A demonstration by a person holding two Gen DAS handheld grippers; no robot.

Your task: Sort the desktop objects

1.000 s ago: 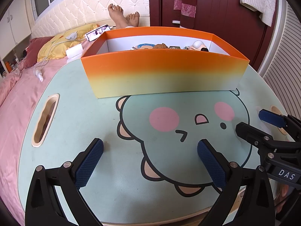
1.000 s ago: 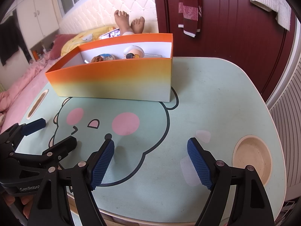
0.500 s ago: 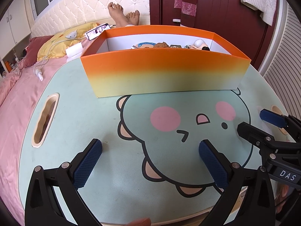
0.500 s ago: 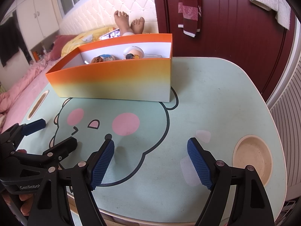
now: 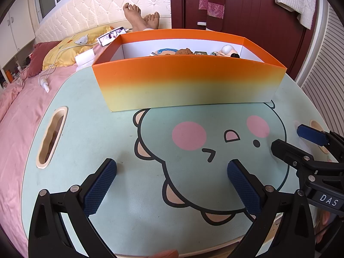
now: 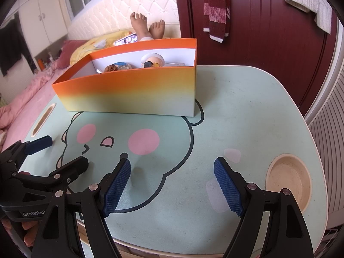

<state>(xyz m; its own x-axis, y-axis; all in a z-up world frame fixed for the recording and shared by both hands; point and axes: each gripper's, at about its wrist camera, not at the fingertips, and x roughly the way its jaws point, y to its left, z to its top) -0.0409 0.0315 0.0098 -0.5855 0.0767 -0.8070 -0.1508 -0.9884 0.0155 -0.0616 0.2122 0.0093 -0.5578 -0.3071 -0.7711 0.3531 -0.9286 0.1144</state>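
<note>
An orange-to-yellow box (image 5: 189,81) stands at the far side of the mint lap table (image 5: 90,133); it also shows in the right wrist view (image 6: 133,92). Small objects lie inside it: a brown lump (image 6: 111,68), a blue-rimmed item (image 6: 121,65) and a white round figure (image 6: 152,59). My left gripper (image 5: 172,185) is open and empty above the table's near part. My right gripper (image 6: 172,187) is open and empty beside it; it shows at the right in the left wrist view (image 5: 296,144). The left gripper shows at the left in the right wrist view (image 6: 58,154).
The table has a slot handle (image 5: 51,137) at the left and a round cup recess (image 6: 288,180) at the right. A pink bed (image 5: 15,116) with a yellow pillow, phone and a person's bare feet (image 5: 142,19) lies behind. A dark red door (image 6: 268,32) is at the right.
</note>
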